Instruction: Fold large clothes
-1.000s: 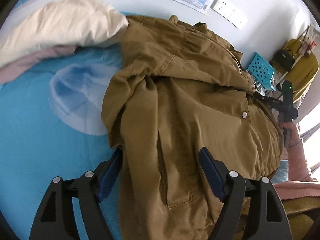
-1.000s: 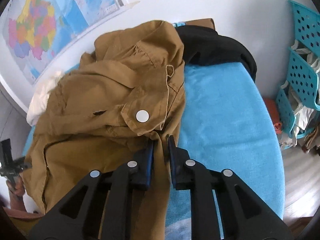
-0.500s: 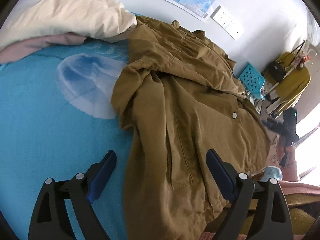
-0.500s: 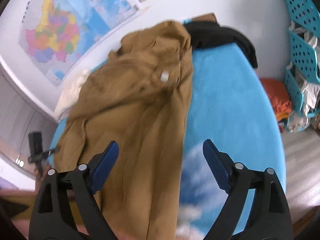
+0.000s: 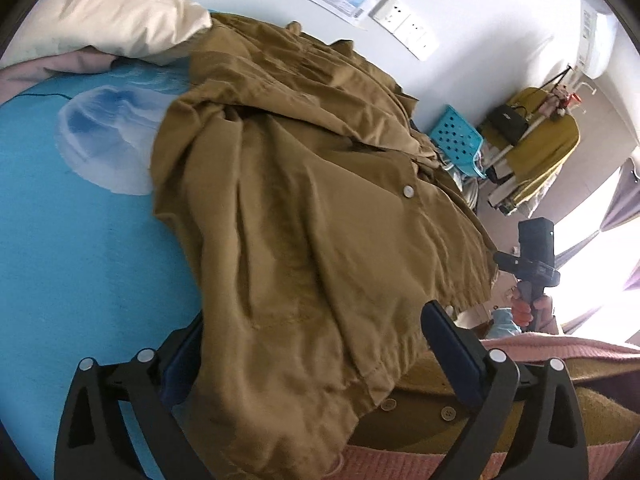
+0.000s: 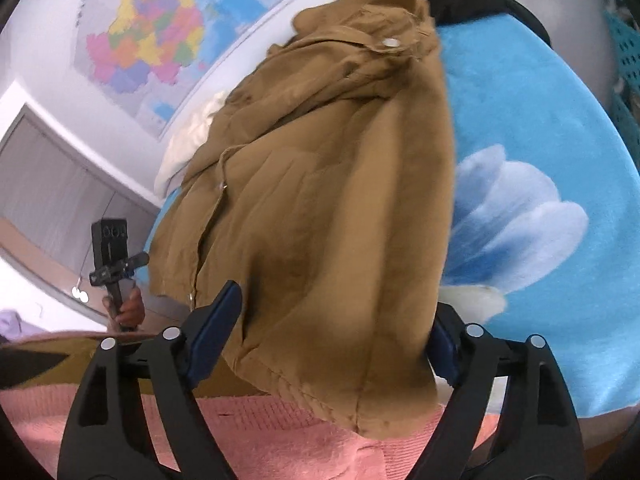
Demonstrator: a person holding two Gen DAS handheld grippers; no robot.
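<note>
Since the earlier frames, the right gripper [image 6: 328,344] had let go of the placket it pinched beside the snap button and drawn back toward the near hem of the brown jacket [image 5: 304,208]; the left gripper [image 5: 308,356] had shifted only a little along the same hem. Left wrist view: the jacket lay spread, front up, across the blue printed bedsheet [image 5: 60,240], its collar end toward the cream pillow [image 5: 104,12] and the wall sockets [image 5: 404,26]. The left gripper's jaws stood wide apart, released, with the lower hem lying between them; the pads did not press the cloth. A white snap button [image 5: 408,191] showed mid-front. At far right, the person's right hand [image 5: 532,308] held the other gripper's handle. Right wrist view: the right gripper's jaws were closing, with the hem corner between them; motion blur made contact hard to judge, but the pads appeared not yet to grip. A pink knitted sleeve or garment [image 6: 260,432] lay below the hem. The wall map [image 6: 160,36] hung behind, and a black garment [image 6: 484,4] lay at the far end of the bed.
</note>
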